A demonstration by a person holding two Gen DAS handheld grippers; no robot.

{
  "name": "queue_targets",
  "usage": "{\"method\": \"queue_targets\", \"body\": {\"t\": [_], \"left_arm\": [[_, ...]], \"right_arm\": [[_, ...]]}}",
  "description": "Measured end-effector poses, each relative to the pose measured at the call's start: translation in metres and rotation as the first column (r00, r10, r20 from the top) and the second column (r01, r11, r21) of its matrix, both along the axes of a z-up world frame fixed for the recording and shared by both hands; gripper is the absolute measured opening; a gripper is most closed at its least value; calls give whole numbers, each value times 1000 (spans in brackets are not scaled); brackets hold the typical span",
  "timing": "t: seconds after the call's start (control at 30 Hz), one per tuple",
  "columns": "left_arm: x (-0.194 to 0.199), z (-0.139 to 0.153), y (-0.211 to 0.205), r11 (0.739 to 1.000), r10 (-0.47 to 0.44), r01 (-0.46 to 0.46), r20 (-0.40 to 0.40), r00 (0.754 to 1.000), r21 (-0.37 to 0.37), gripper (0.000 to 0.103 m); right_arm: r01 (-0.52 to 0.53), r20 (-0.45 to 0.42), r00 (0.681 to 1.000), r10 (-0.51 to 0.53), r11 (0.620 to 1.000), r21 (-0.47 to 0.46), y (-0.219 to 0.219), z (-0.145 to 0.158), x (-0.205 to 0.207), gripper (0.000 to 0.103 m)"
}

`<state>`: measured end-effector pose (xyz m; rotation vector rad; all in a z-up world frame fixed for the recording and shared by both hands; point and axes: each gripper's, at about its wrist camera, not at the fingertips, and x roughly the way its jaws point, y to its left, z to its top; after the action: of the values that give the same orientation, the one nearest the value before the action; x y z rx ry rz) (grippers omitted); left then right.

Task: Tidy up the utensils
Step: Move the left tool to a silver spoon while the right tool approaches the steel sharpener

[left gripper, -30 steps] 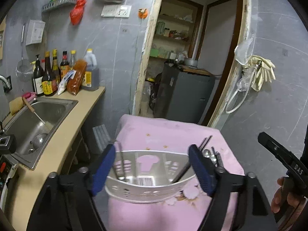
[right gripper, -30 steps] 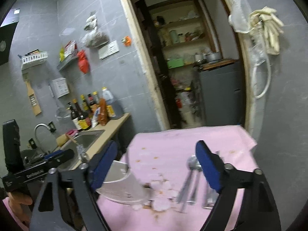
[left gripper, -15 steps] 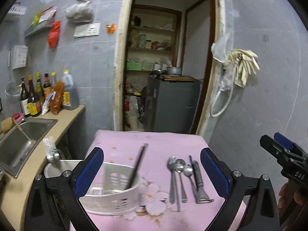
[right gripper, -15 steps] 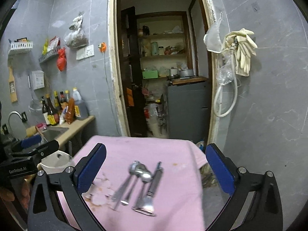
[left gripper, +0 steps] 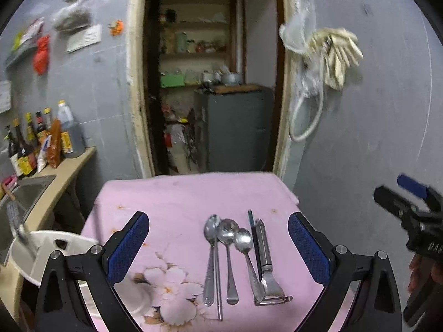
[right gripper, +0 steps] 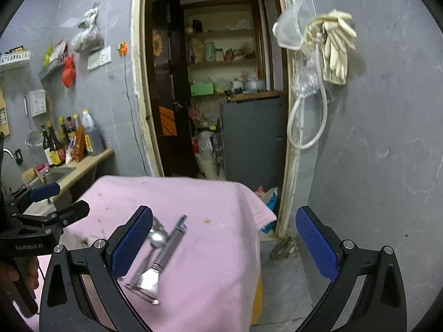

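- Your left tool [left gripper: 218, 251] stood wide open, its jaws having just spread, with nothing gripped; it hung above the pink cloth [left gripper: 180, 196] that covered the surface.
- Between its fingers, flat on the cloth, lay three spoons [left gripper: 227, 251] side by side, bowls toward the far end, with a metal chopstick [left gripper: 217, 282] beside the leftmost one.
- Just right of the spoons lay a peeler [left gripper: 266, 265], blade end near you, with a thin dark stick close against its left side.
- A white basket [left gripper: 41, 251] sat at the left edge of the surface, partly behind your left finger.
- Your right tool [right gripper: 224, 243] was also wide open and empty, jaws just spread, over the right edge of the cloth.
- In the right wrist view the peeler [right gripper: 163, 257] and a spoon [right gripper: 156, 239] lay just beside its left finger [right gripper: 133, 240], blurred.
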<state>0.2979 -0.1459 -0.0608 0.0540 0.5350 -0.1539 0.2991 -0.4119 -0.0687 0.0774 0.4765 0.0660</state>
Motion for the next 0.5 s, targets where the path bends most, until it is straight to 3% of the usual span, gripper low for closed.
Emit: {"method": "queue_targets", "body": {"t": [0.1,0.33,0.5], "left_arm": [[18,-15,-9,999,-15,17,-52,999,33,101],[67,-53,0,999,35,-42,-196,980,-27,97],[99,-85,6,995,94,-102,-322,942,-7,90]], "right_arm": [[-9,-41,999,10,1000,19,-9,-20,15,101],[-61,-142,987,70,996,70,-4,-60,48,101],[-85,-189,977,101,992,92,13,-83,69,101]]}}
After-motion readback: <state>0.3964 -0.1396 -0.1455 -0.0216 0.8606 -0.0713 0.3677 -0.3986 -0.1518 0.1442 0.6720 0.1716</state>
